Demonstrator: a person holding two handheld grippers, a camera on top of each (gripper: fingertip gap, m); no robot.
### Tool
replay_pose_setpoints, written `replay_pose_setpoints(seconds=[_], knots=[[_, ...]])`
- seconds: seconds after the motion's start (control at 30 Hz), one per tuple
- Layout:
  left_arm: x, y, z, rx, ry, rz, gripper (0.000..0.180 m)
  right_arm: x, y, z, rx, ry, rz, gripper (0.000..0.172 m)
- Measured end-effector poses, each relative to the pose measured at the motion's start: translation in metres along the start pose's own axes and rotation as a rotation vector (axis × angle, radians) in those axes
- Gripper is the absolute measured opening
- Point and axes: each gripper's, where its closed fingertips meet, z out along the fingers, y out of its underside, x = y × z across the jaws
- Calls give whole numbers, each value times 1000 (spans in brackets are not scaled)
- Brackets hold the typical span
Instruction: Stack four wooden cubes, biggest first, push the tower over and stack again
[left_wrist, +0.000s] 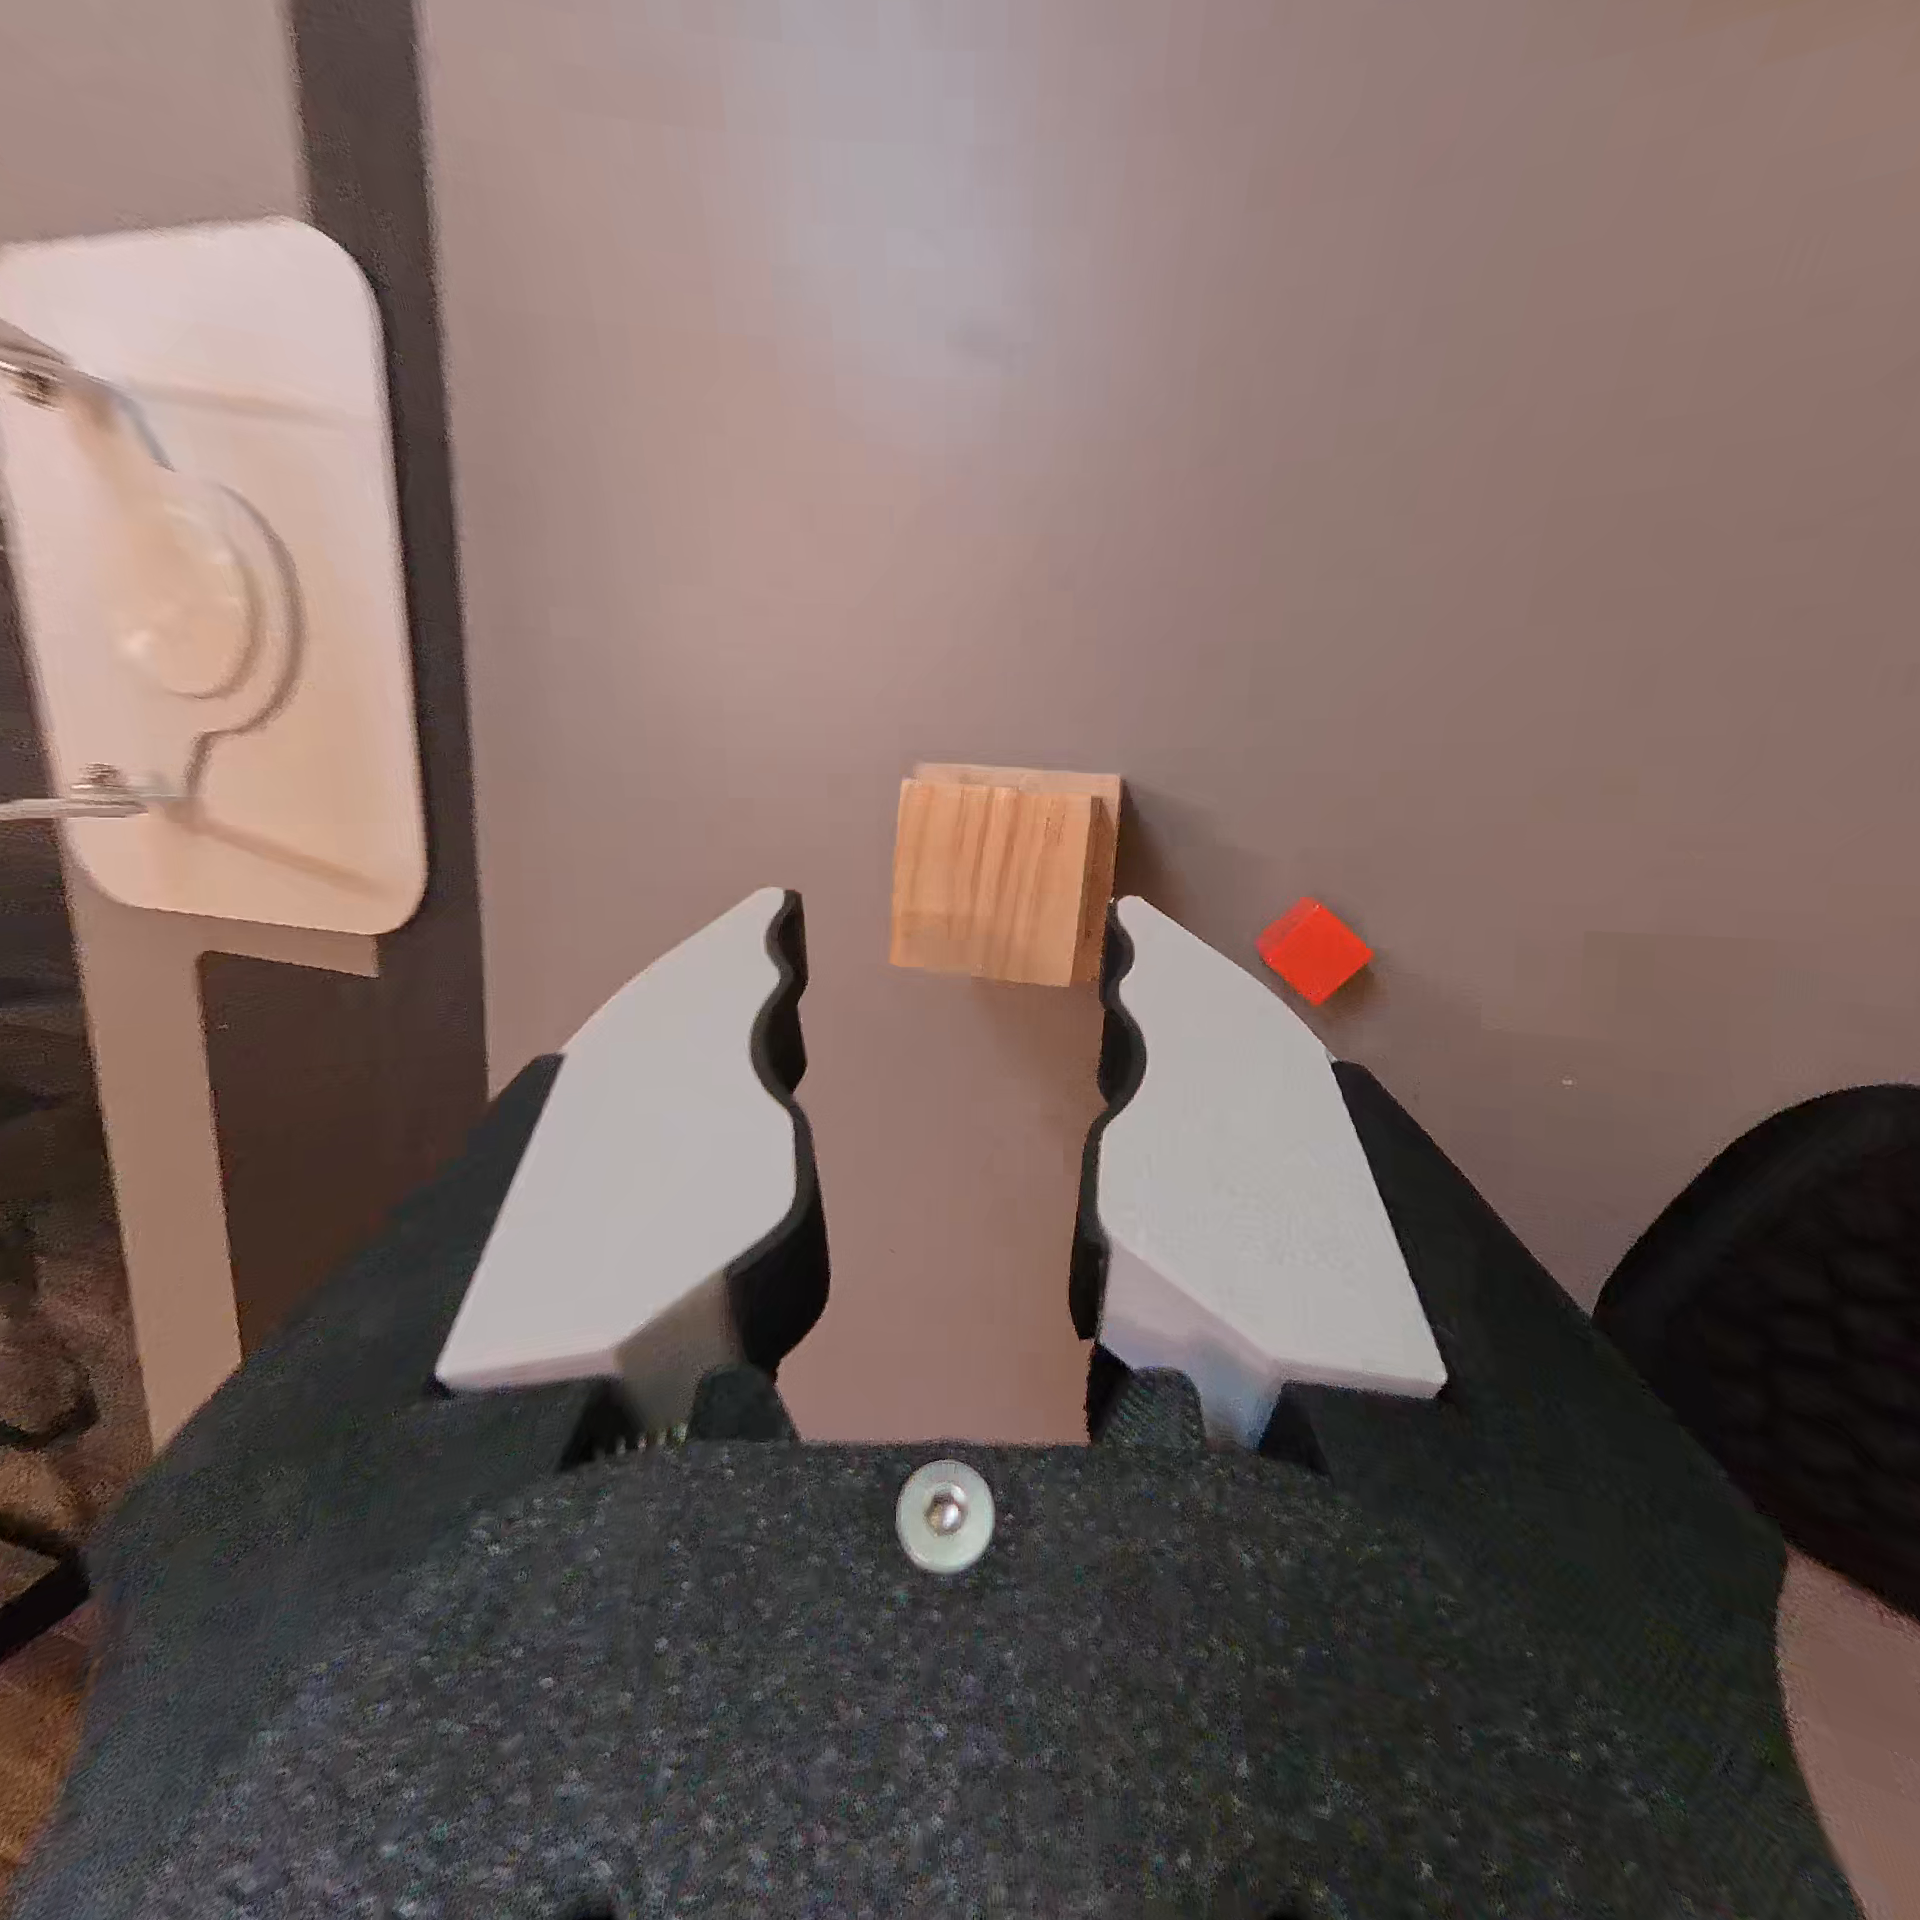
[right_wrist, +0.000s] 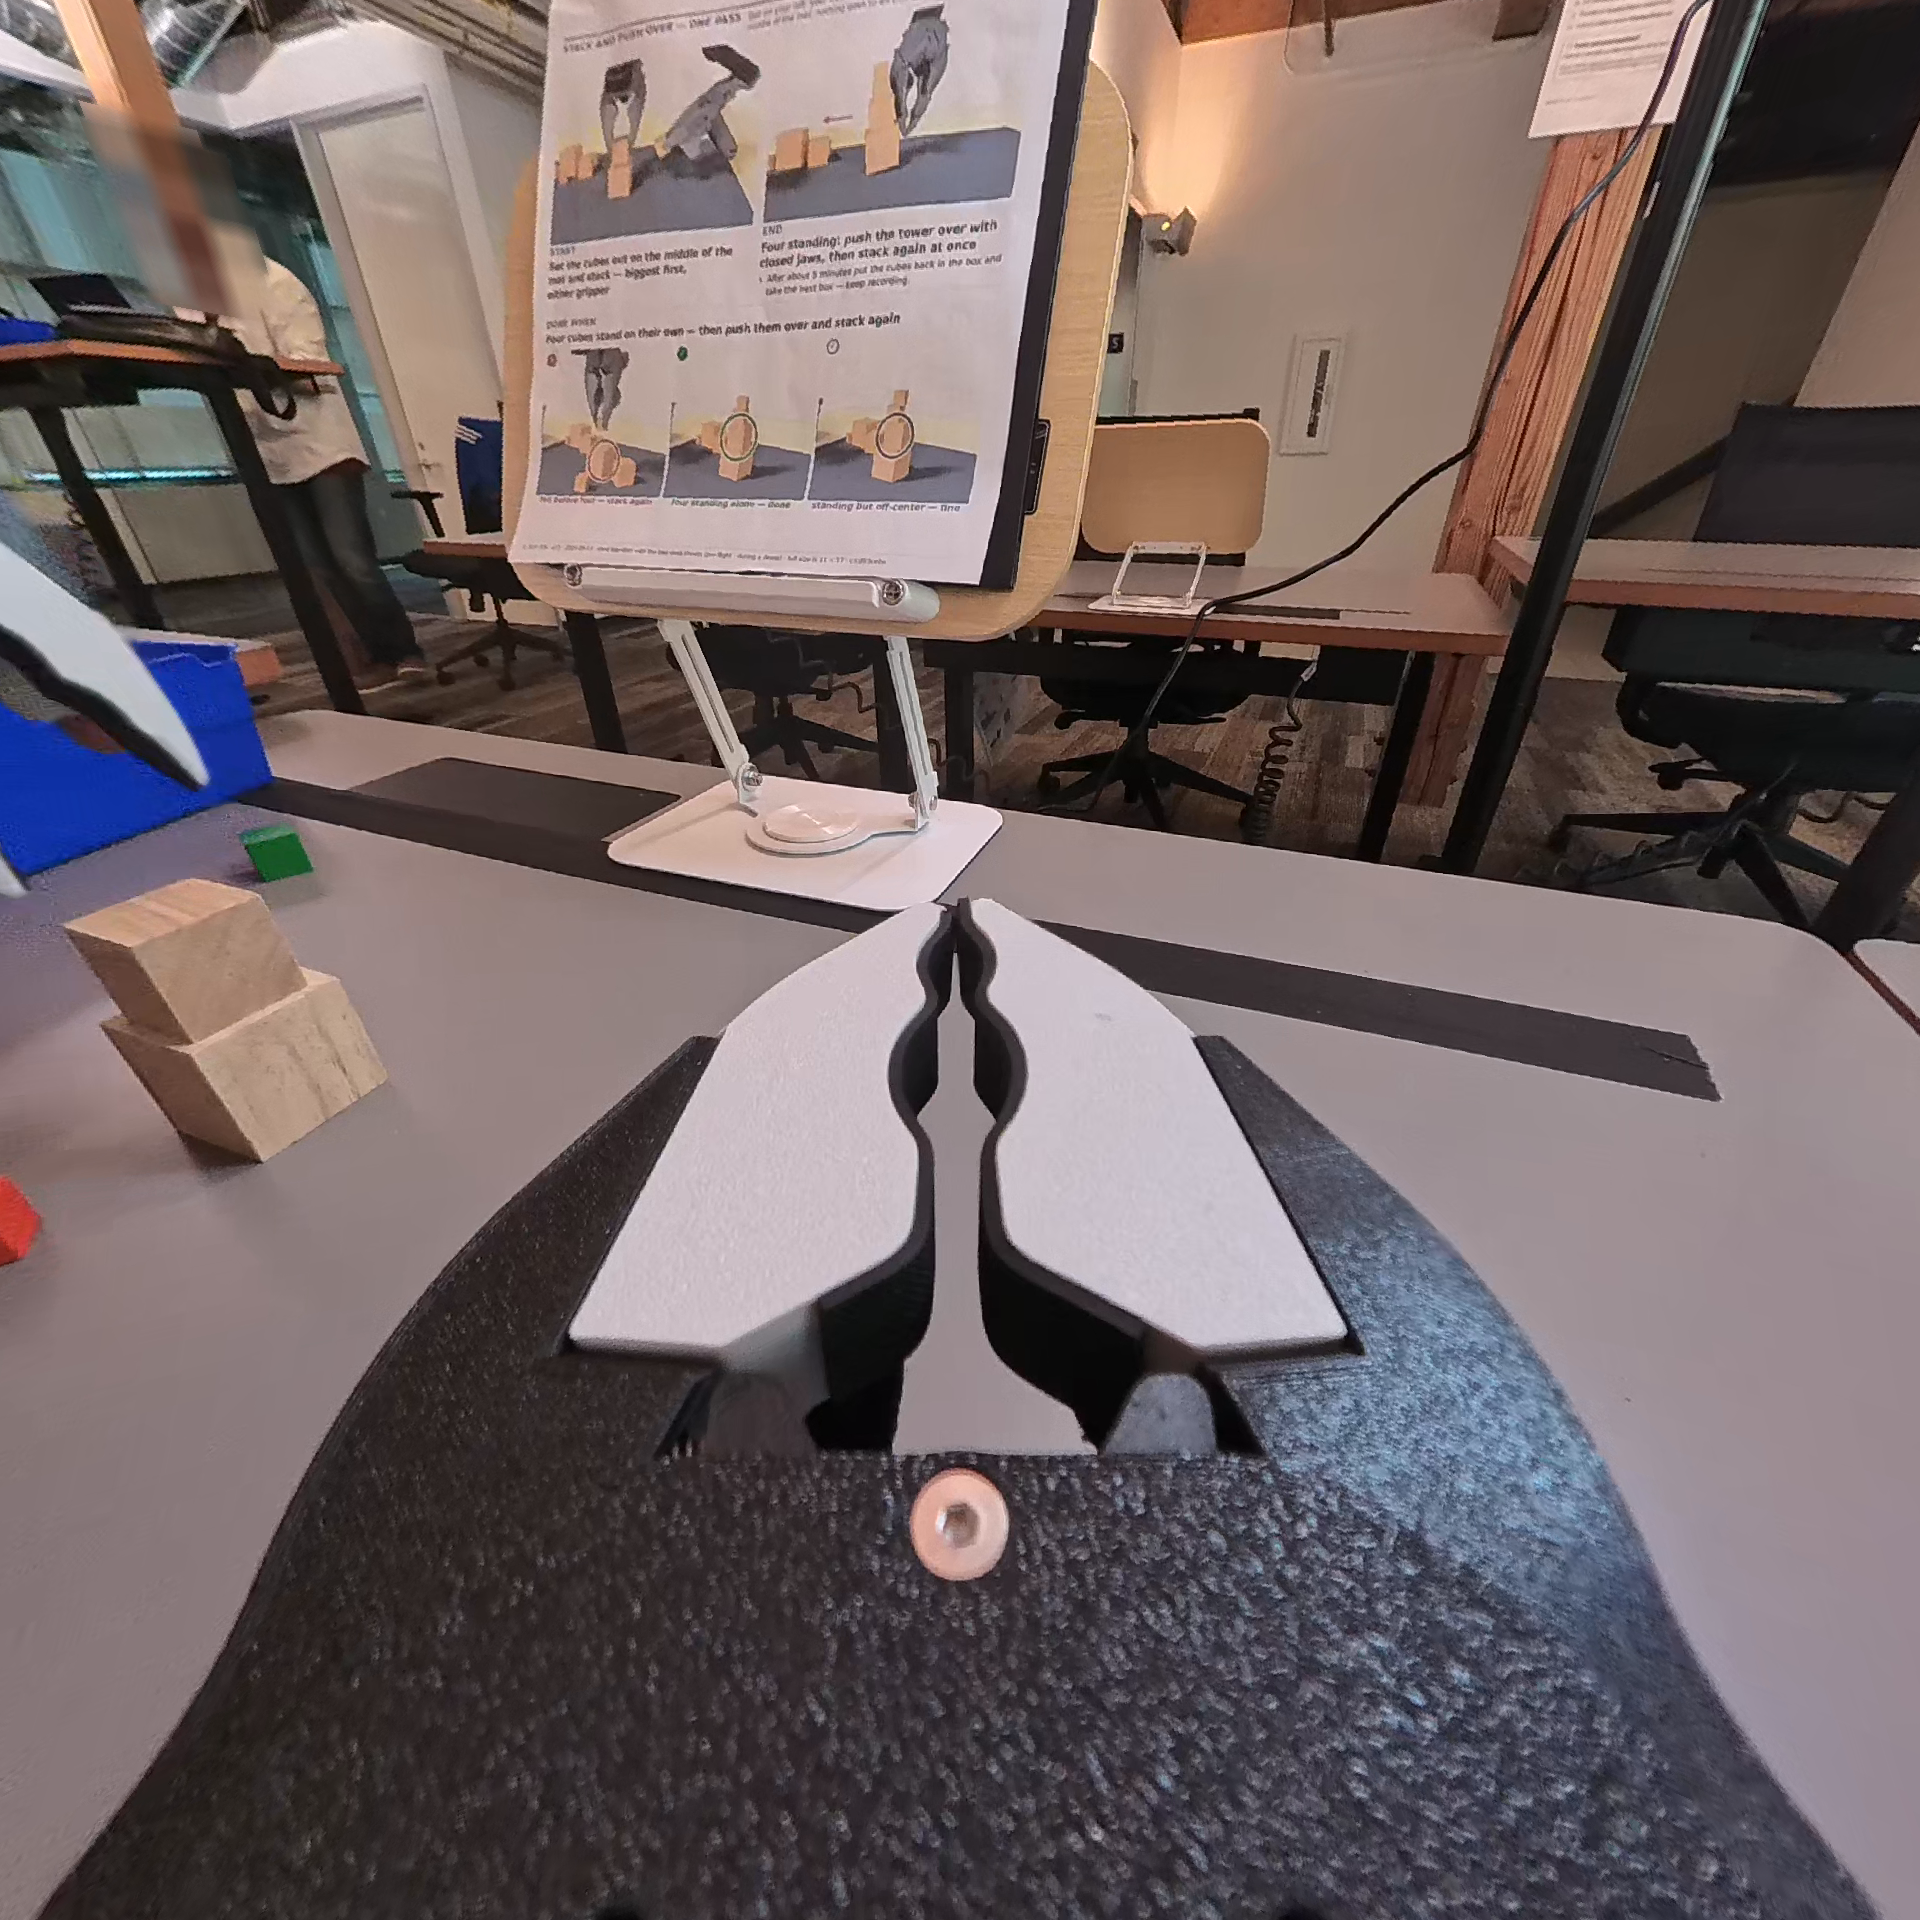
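A smaller wooden cube (left_wrist: 992, 878) sits skewed atop a larger wooden cube (right_wrist: 249, 1075) on the grey table (left_wrist: 1351, 520), beneath the left gripper (left_wrist: 954, 940), jaws spread and empty. Red cube (left_wrist: 1314, 951) nearby; right gripper (right_wrist: 956, 920) pressed together, empty.

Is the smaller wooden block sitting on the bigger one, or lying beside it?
On it: the smaller wooden block rests atop the bigger block, slightly offset.

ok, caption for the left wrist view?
Open left gripper above two stacked wooden cubes, red cube alongside on grey table.
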Motion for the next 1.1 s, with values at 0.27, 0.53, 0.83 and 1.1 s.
replay_pose_setpoints(seconds=[0.27,0.53,0.83,1.1], knots=[[12,21,-34,256,-199,-200,44,1,1,0,-1,6,7,0],[-67,147,-32,514,-554,-814,42,0,1,1,0,1,5,0],[-121,227,25,306,-685,-1089,53,0,4,2,-8,4,4,0],[-141,233,39,162,-642,-1061,27,1,2,1,-3,0,11,0]])
